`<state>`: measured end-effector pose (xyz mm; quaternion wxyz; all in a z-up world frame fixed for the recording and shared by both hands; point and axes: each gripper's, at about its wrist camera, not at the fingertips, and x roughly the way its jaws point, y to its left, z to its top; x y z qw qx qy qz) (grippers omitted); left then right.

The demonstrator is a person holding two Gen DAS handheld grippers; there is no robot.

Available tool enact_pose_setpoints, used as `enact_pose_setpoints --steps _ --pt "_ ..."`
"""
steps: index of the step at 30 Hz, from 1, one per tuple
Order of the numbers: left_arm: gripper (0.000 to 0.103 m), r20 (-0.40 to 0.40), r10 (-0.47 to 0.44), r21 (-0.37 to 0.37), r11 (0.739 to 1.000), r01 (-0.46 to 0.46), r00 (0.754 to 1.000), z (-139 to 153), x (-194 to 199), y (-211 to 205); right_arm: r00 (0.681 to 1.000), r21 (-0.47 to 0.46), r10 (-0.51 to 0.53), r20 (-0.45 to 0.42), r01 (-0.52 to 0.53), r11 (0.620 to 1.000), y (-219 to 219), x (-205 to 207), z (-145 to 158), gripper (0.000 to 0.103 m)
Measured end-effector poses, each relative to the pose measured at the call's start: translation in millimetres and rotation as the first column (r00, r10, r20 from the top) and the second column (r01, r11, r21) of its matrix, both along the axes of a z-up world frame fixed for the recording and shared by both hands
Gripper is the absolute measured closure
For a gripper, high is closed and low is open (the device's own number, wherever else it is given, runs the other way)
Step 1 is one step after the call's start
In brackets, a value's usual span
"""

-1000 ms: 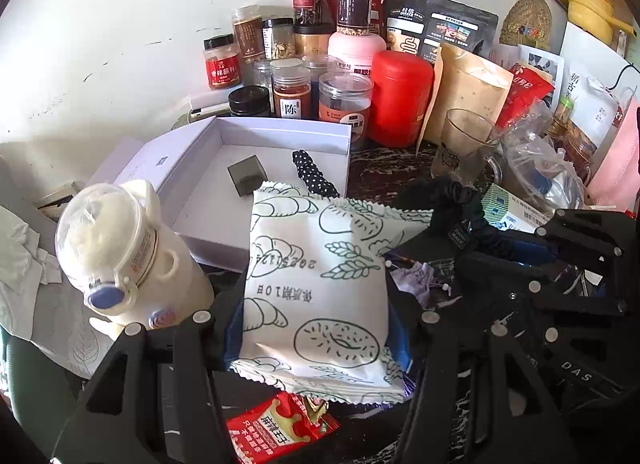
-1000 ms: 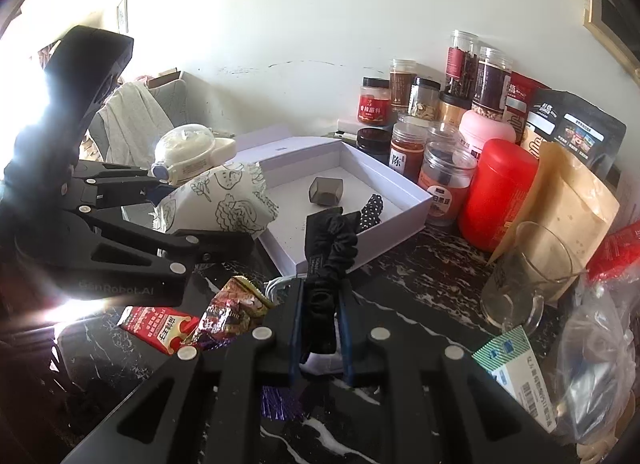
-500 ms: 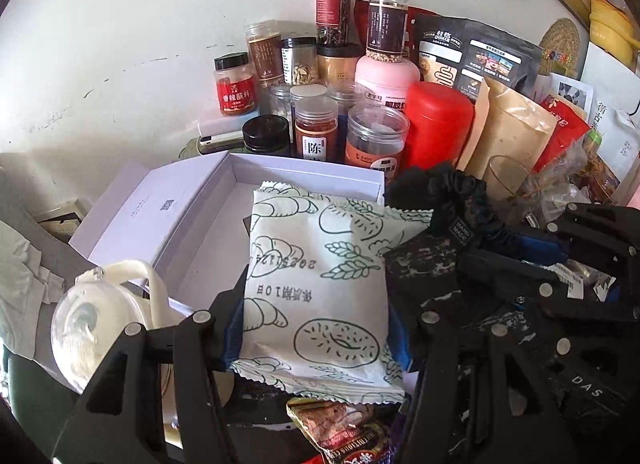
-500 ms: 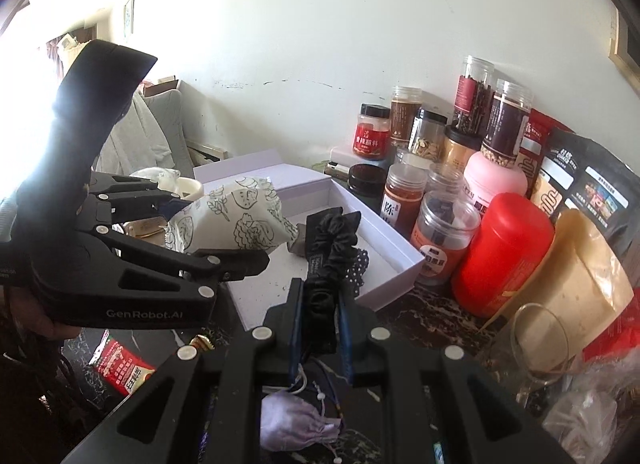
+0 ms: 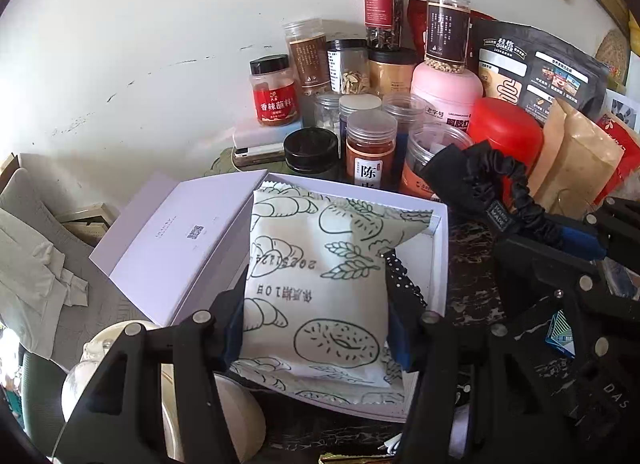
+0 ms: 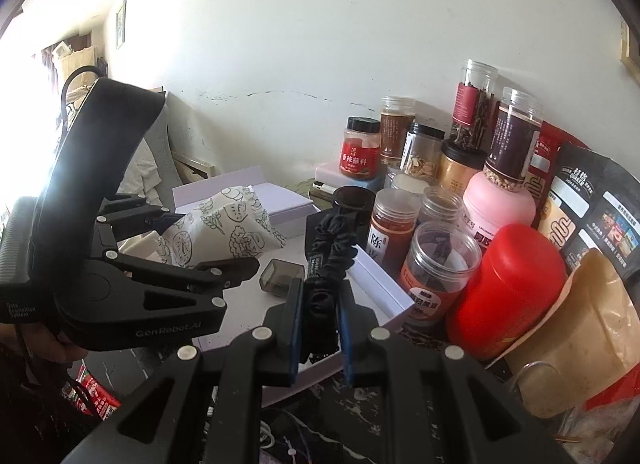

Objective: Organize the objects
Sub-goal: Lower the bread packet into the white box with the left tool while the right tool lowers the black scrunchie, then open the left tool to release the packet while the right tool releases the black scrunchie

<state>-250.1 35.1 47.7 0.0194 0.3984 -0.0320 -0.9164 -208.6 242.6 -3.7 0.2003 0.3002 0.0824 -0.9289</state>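
Note:
My left gripper (image 5: pixel 316 316) is shut on a white snack packet (image 5: pixel 320 284) printed with pastries and holds it over the open white box (image 5: pixel 180 232). The packet (image 6: pixel 224 232) and the left gripper (image 6: pixel 224 252) also show in the right wrist view. My right gripper (image 6: pixel 320 304) is shut on a black scrunchie (image 6: pixel 332 252) and holds it above the box's right edge (image 6: pixel 384 284). The scrunchie (image 5: pixel 500 184) shows in the left wrist view too. A small dark cube (image 6: pixel 280 276) and a polka-dot item (image 5: pixel 400 284) lie inside the box.
Several spice jars (image 5: pixel 372 144), a red canister (image 5: pixel 508 136), a pink bottle (image 5: pixel 444 92) and pouches (image 5: pixel 576 160) crowd the wall behind the box. A white teapot-like bottle (image 5: pixel 100 384) sits below my left gripper. A red sachet (image 6: pixel 96 400) lies on the dark marble table.
Both grippers have moved forward and up toward the box with their loads. The packet now hangs over the box interior and the scrunchie over its right edge.

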Motion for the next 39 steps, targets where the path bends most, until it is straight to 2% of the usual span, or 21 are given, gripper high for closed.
enact_pose_setpoints --steps 7,17,24,39 --pt "0.048 -0.013 0.032 -0.027 0.999 -0.033 0.999 -9 -24 5 1.000 -0.026 -0.002 0.021 0.003 1.000 11 -24 -9 0.088" --pt "0.048 0.028 0.092 -0.016 0.996 -0.092 0.995 -43 -76 6 0.994 -0.037 0.051 0.097 -0.048 0.998 8 -68 -39 0.088" --pt "0.048 0.045 0.125 -0.042 0.992 -0.123 0.991 -58 -104 -1 0.989 -0.036 0.055 0.141 -0.050 0.998 4 -99 -56 0.088" --pt "0.048 0.147 0.164 -0.038 0.986 -0.160 0.975 -93 -125 -16 0.977 -0.018 0.054 0.207 -0.051 0.999 -9 -118 -81 0.088"
